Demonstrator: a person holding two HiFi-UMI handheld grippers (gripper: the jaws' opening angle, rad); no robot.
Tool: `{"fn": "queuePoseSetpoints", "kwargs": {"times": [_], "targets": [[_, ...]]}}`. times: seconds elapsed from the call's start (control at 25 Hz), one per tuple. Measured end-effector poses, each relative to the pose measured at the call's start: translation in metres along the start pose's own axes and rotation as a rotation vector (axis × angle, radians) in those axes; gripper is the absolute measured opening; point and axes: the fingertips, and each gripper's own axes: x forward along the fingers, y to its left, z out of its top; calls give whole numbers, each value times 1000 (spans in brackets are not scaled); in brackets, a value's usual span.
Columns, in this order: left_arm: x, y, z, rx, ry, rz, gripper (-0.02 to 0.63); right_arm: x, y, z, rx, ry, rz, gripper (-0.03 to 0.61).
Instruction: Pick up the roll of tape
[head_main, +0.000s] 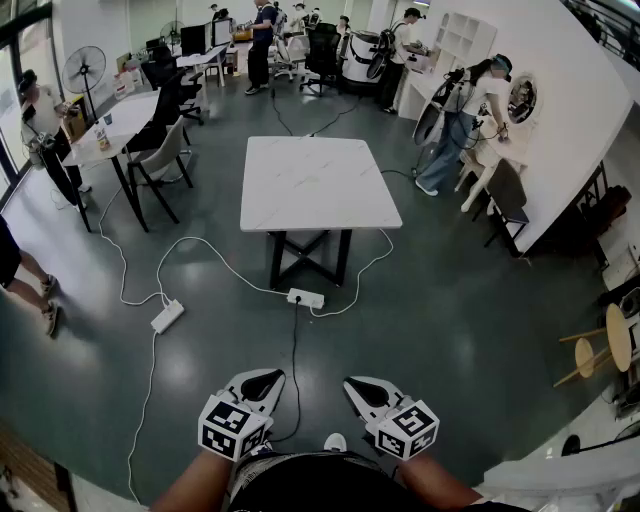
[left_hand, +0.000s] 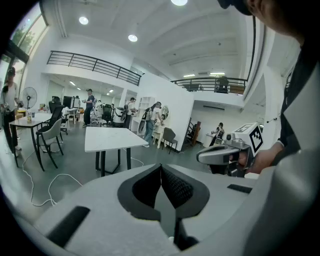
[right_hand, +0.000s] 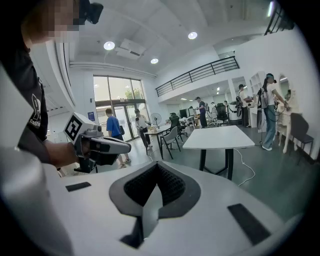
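One power strip (head_main: 305, 298) near table (head_main: 320, 185)

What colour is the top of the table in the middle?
White, faintly marbled; the table shows best in the head view.

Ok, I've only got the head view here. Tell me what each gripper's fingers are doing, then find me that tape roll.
Observer: In the left gripper view, the left gripper has its fingers pressed together, with nothing between them.
Operator: Now the right one.
Observer: The right gripper view shows the right gripper shut too, and empty.
Operator: And the tape.
Observer: No tape roll shows in either gripper view. Both see the white table from low down, its top nearly edge-on, so they can't settle what lies on it.
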Motion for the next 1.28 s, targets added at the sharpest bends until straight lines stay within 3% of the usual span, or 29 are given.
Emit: {"fn": "queuePoseSetpoints", "kwargs": {"times": [0.48,0.76,1.0,1.28], "targets": [[-13,24,-15,-19,6,-38,18,23,18,3,18,-18,-13,5],[-27,45,-12,-122,-16,-73,18,49,44,-2,27,14,16,5],[-49,64,-17,-47,-4,-45,18,69,64,-6,20,30,30,5],[-67,88,-34,-53,19,-41,18,90,88,-10,15,39,38,5]]}}
